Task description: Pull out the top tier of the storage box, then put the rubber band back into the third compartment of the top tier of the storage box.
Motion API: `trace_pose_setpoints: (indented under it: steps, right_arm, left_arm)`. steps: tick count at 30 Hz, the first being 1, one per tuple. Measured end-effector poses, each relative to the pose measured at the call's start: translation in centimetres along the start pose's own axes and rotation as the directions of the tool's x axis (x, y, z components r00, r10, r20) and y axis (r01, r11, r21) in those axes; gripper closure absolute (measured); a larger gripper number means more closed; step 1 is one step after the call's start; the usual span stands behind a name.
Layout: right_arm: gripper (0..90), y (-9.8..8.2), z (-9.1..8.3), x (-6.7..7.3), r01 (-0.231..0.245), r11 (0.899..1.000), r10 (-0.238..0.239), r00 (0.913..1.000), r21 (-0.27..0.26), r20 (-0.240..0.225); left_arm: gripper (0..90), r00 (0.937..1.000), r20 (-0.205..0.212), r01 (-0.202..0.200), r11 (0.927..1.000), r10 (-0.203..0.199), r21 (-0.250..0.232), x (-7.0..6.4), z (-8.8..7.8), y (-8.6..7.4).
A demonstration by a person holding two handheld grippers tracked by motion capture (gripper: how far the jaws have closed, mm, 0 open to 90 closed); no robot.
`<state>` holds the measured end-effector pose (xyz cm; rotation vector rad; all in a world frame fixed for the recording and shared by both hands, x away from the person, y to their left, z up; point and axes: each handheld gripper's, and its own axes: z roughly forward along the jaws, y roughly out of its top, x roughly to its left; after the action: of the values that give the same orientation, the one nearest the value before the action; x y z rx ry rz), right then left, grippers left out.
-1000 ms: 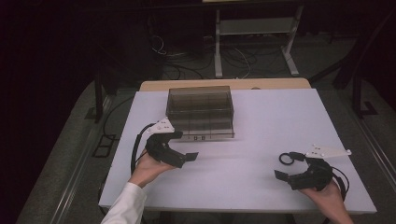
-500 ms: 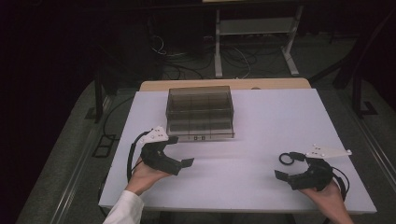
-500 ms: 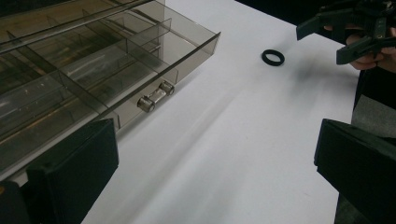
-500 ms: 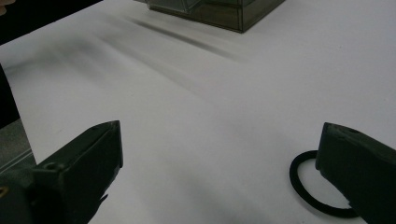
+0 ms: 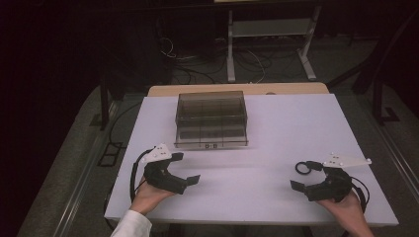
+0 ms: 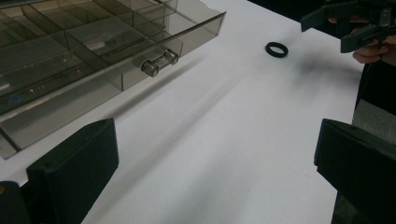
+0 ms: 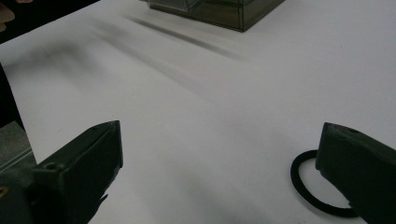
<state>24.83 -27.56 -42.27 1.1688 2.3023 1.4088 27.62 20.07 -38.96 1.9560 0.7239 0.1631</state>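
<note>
Left claw (image 5: 190,173): jaws stood wide apart, holding nothing, low over the worktop (image 5: 276,128) near its front left edge.
Right claw (image 5: 299,178): gaped wide, empty, by the front right edge.
Black ring (image 5: 303,167): lay flat on the worktop, just beside the right claw's far jaw.
Clear drawer box (image 5: 211,118): sat towards the back, well apart from the ring.

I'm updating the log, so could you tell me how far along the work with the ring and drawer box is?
Hardly started. Nothing looks done: the black ring lies on the white table, apart from the clear drawer box. In hand: nothing; the right gripper sits open beside the ring, the left gripper open and empty. Left: presumably gripping the ring and stowing it.
</note>
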Motion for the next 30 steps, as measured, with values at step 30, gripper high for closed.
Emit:
trace_pose_setpoints:
  steps: [30]
  right_arm:
    - [0.3, 1.3, 0.0, -0.6, 0.046, 0.997, -0.047, 0.9989, 0.066, 0.009]
  left_arm:
    - [0.0, 0.9999, -0.004, 0.011, 0.9997, -0.011, -0.022, -0.5, 0.5, -2.3]
